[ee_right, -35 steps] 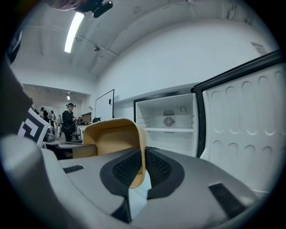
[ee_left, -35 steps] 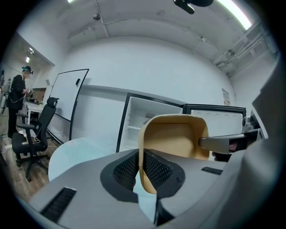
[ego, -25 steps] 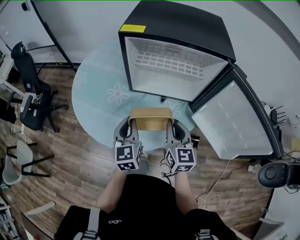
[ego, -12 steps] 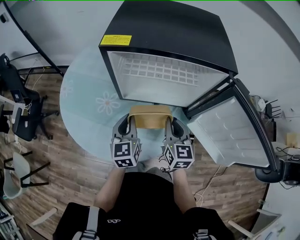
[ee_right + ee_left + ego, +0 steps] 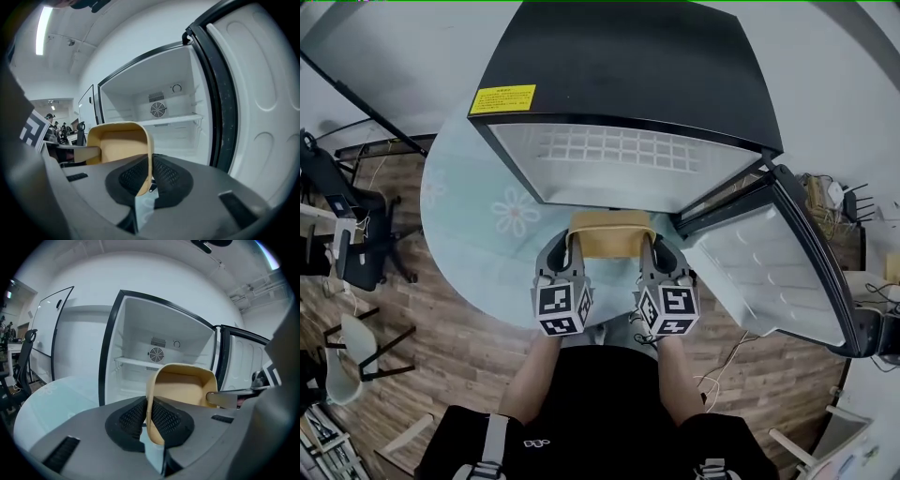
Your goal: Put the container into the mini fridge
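Observation:
A tan open container (image 5: 610,234) hangs in the air just in front of the mini fridge (image 5: 628,84), whose door (image 5: 764,272) stands wide to the right. My left gripper (image 5: 569,251) is shut on the container's left wall (image 5: 151,404); my right gripper (image 5: 650,251) is shut on its right wall (image 5: 148,164). Through both gripper views the empty white fridge inside shows, with a shelf (image 5: 133,363) and a round fan grille (image 5: 156,109) on the back wall. The container (image 5: 119,145) looks empty.
The fridge stands on a round pale-blue rug with flower prints (image 5: 487,216) over a wood floor. Black office chairs (image 5: 337,216) stand at the left. Cables and a black device (image 5: 872,333) lie at the right behind the open door.
The fridge opening has come closer and larger in the head view, and both grippers with the container have moved toward it. The grip on the container has not changed.

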Tool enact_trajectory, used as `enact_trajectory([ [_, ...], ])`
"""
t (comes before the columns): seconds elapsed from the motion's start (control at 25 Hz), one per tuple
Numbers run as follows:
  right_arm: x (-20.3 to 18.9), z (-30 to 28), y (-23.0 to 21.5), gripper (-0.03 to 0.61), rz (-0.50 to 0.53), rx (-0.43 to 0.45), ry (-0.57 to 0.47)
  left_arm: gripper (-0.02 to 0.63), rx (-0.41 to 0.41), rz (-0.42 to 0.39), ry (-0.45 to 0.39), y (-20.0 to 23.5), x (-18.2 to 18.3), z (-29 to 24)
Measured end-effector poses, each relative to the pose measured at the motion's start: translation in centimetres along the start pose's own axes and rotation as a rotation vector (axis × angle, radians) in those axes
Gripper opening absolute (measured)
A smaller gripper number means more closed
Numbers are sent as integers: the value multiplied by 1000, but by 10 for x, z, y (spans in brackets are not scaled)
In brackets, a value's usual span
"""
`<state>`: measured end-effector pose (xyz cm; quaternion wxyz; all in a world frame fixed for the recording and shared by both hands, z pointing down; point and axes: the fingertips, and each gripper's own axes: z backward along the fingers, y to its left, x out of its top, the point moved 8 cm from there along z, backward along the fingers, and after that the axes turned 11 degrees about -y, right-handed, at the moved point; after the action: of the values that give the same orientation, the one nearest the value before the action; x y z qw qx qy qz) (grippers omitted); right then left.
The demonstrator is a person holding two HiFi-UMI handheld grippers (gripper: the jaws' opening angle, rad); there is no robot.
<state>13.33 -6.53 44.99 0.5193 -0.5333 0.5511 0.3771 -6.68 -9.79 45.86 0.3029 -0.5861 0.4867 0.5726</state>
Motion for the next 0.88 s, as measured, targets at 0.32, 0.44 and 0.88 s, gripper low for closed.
enact_trajectory([
  [0.32,-14,-14,-4,29,12,25,67,15,38,46,47,8,-16,-16],
  [0.44,-16,-18,-8,29,18,28,78,15,34,52,56,7,-18,-20],
  [0.88,-31,-29,-13,29,57,51,131,15,40,70,129,12,-37,-28],
])
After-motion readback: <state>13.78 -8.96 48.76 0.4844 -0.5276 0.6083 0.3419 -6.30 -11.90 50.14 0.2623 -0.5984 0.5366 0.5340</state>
